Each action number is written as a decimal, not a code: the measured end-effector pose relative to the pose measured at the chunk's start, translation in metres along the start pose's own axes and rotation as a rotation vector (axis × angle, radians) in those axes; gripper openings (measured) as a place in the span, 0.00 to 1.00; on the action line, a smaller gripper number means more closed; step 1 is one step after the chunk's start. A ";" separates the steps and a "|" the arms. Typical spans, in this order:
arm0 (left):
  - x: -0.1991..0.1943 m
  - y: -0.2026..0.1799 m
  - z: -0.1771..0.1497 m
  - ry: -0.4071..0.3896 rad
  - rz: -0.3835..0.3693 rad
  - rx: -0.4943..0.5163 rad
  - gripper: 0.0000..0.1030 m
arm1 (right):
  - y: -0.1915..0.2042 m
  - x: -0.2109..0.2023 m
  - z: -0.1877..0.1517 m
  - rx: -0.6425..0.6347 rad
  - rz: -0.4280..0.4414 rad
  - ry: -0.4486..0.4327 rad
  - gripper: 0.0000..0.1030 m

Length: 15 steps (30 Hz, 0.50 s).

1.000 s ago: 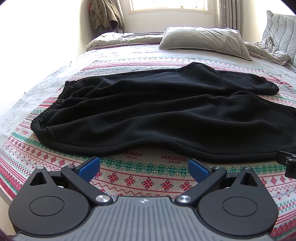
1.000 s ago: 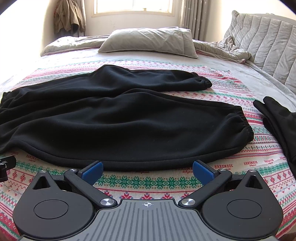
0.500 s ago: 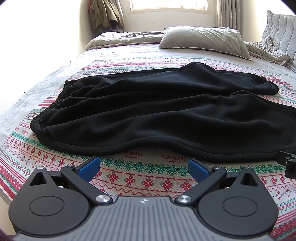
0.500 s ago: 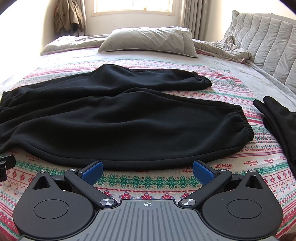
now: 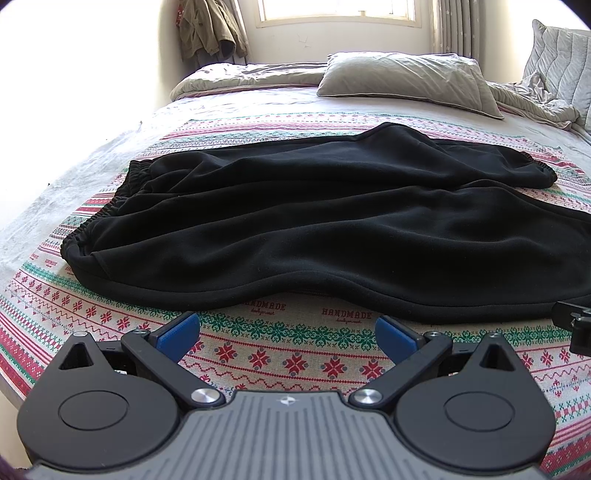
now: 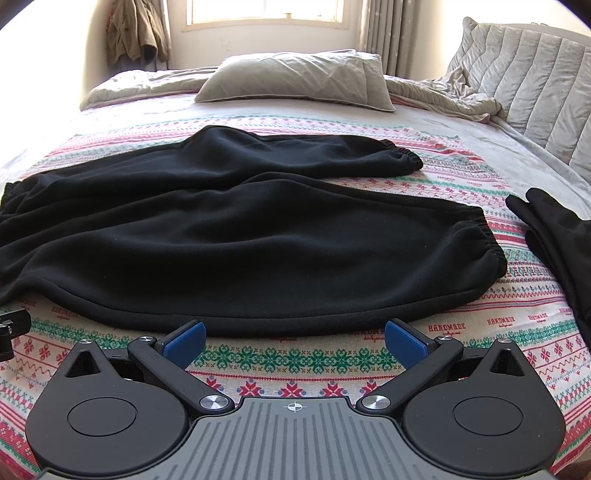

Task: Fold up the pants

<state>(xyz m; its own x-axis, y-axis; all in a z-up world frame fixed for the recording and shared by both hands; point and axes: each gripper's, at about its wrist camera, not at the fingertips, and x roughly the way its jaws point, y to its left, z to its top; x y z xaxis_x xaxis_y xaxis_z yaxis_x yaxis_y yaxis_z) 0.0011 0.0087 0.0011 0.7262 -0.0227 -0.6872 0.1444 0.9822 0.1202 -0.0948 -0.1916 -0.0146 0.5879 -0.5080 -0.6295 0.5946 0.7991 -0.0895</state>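
Left gripper (image 5: 288, 328): spread wide, holding nothing, just short of the near hem of the pants (image 5: 314, 221), over patterned cloth.
Right gripper (image 6: 294, 338): likewise spread wide, holding nothing; its blue pads (image 6: 404, 339) sit just beside the hem without touching.
Pants: black, laid flat across the blanket (image 5: 280, 354), waistband to the left, cuffs to the right, far leg angled away from the near one.
Left view only: the whole elastic waistband (image 5: 107, 218), with bare blanket beyond it toward the left bed edge.
Right view only: both cuffs (image 6: 487, 240), and a black garment (image 6: 554, 236) lying near them at the right edge, apart from the pants.
Open room: a strip of blanket between grippers and hem.
Far: pillow (image 6: 295, 77), then window (image 6: 266, 11).
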 end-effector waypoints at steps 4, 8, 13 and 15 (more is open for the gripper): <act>0.000 0.000 0.000 0.000 0.000 0.000 1.00 | 0.000 0.000 0.000 0.001 0.000 0.000 1.00; 0.000 0.000 0.000 0.002 0.005 -0.001 1.00 | 0.000 -0.001 0.001 -0.001 -0.003 0.002 1.00; 0.002 0.002 0.000 0.008 0.008 -0.006 1.00 | -0.001 -0.002 0.000 -0.002 -0.013 0.000 1.00; 0.003 0.004 0.000 0.010 0.006 -0.012 1.00 | -0.001 -0.003 0.001 -0.004 -0.023 -0.004 1.00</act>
<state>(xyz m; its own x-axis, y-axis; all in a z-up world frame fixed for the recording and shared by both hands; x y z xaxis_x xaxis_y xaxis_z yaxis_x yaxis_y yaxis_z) 0.0037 0.0122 -0.0004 0.7201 -0.0147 -0.6938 0.1316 0.9845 0.1157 -0.0965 -0.1910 -0.0117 0.5764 -0.5271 -0.6245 0.6053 0.7888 -0.1071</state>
